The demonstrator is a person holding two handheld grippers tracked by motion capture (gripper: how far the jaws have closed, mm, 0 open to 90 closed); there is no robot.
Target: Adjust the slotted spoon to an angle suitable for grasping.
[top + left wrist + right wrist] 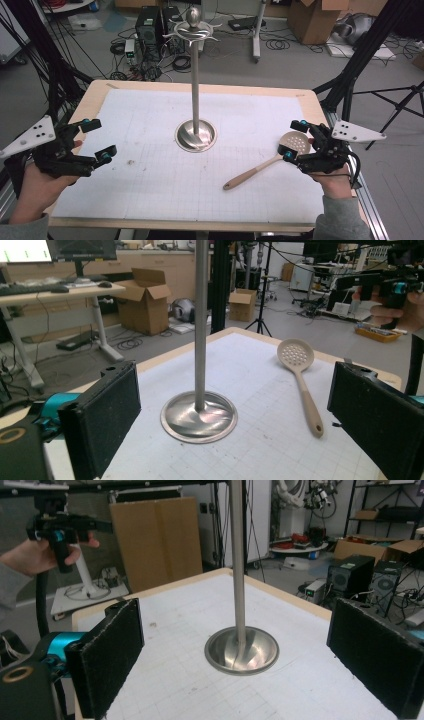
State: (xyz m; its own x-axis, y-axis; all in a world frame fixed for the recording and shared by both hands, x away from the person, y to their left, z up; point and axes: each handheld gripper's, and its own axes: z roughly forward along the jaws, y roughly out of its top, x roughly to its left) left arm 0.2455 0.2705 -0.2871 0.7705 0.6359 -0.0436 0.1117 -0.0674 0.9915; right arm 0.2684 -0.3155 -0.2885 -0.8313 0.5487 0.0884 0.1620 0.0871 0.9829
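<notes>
A tall steel stand (195, 100) with a round base (196, 136) rises from the middle of the white mat; hooks ring its top (194, 31). A beige slotted spoon (272, 160) lies flat on the mat at the right, its round head (295, 143) just beside my right gripper (294, 140), which is open and holds nothing. My left gripper (98, 140) hovers open at the table's left edge. The left gripper view has the base (199, 416) between the jaws and the spoon (301, 381) to its right. The right gripper view looks at the pole (237, 560) and base (242, 651).
The white gridded mat (150, 175) covers a wooden table (95, 95). Black frame legs (350, 75) stand at both back corners. Beyond the far edge sit computer towers (150, 27), cables and cardboard boxes (312, 17) on the floor.
</notes>
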